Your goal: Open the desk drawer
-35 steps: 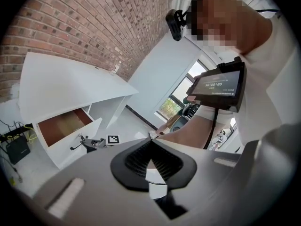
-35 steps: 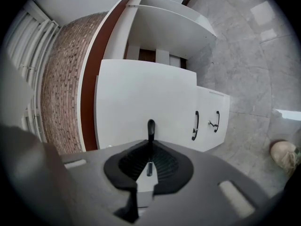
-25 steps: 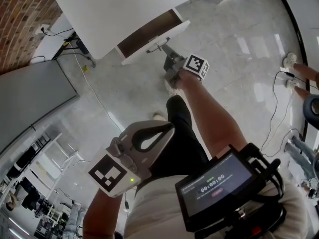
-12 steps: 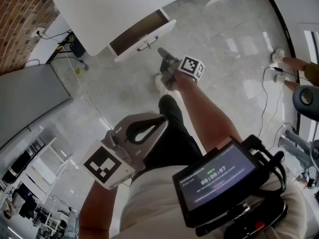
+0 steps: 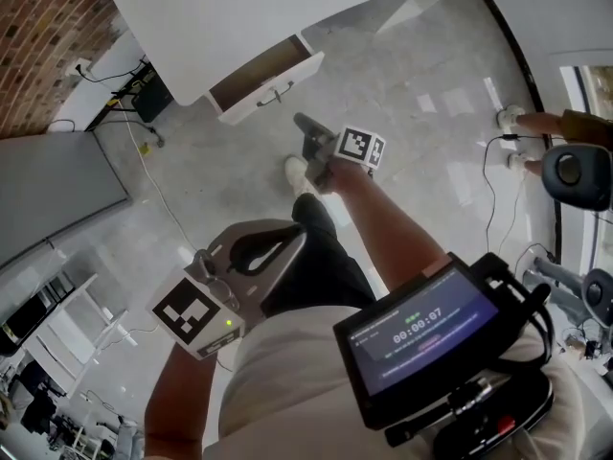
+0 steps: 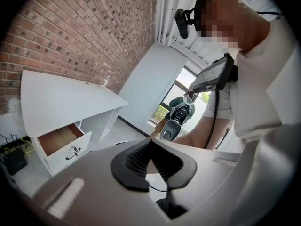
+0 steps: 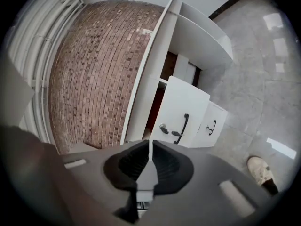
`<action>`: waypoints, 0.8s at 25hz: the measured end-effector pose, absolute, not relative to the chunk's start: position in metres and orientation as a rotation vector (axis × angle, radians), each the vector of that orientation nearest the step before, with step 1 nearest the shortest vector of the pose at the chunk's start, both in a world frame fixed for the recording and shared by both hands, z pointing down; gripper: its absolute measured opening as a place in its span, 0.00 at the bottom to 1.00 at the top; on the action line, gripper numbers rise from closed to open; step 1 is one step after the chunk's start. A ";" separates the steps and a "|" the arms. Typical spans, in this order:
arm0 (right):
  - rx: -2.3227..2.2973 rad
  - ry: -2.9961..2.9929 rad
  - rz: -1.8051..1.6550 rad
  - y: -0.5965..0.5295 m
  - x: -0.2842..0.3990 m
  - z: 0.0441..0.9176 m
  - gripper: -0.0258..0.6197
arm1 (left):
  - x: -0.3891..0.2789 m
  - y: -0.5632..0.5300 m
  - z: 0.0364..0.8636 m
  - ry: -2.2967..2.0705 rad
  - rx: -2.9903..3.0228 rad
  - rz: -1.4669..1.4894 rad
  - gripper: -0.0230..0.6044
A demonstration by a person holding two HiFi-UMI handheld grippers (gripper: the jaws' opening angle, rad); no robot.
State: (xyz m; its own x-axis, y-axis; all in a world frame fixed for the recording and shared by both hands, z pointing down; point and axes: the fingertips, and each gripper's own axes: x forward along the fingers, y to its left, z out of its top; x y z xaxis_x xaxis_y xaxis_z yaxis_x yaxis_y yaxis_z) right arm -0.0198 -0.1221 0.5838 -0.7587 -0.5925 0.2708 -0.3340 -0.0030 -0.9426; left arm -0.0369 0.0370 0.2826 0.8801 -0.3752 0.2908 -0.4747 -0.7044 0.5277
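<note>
Basically done, drawer's already out

The top drawer (image 5: 261, 77) is seen pulled out from under the desk (image 5: 239, 12), handle (image 5: 274, 92) untouched. The right tool (image 5: 301, 123) is held near it, jaws pressed together on nothing; the left tool (image 5: 299, 233) is closed and empty too, kept by the body. If more travel is wanted, the handle is best pinched and drawn straight out.

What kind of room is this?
Probably an office or workroom: a white desk with its drawer pulled open, a brick wall behind it, and cables trailing over a shiny floor.
</note>
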 end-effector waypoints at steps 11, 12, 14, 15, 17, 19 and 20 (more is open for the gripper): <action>-0.887 2.297 -1.790 -0.064 -0.039 0.525 0.04 | -0.049 0.078 0.263 -0.621 2.444 0.185 0.05; -0.876 2.315 -1.782 -0.059 -0.040 0.520 0.04 | -0.049 0.082 0.262 -0.622 2.445 0.185 0.05; -0.857 2.357 -1.767 -0.050 -0.044 0.509 0.04 | -0.050 0.089 0.261 -0.623 2.446 0.183 0.05; -0.847 2.380 -1.759 -0.046 -0.046 0.504 0.04 | -0.050 0.091 0.260 -0.623 2.447 0.182 0.04; -0.825 2.417 -1.743 -0.039 -0.051 0.494 0.04 | -0.051 0.096 0.259 -0.623 2.449 0.180 0.04; -0.800 2.446 -1.730 -0.031 -0.055 0.484 0.04 | -0.051 0.101 0.258 -0.619 2.451 0.180 0.04; -0.789 2.461 -1.725 -0.027 -0.056 0.480 0.04 | -0.051 0.103 0.258 -0.619 2.453 0.180 0.04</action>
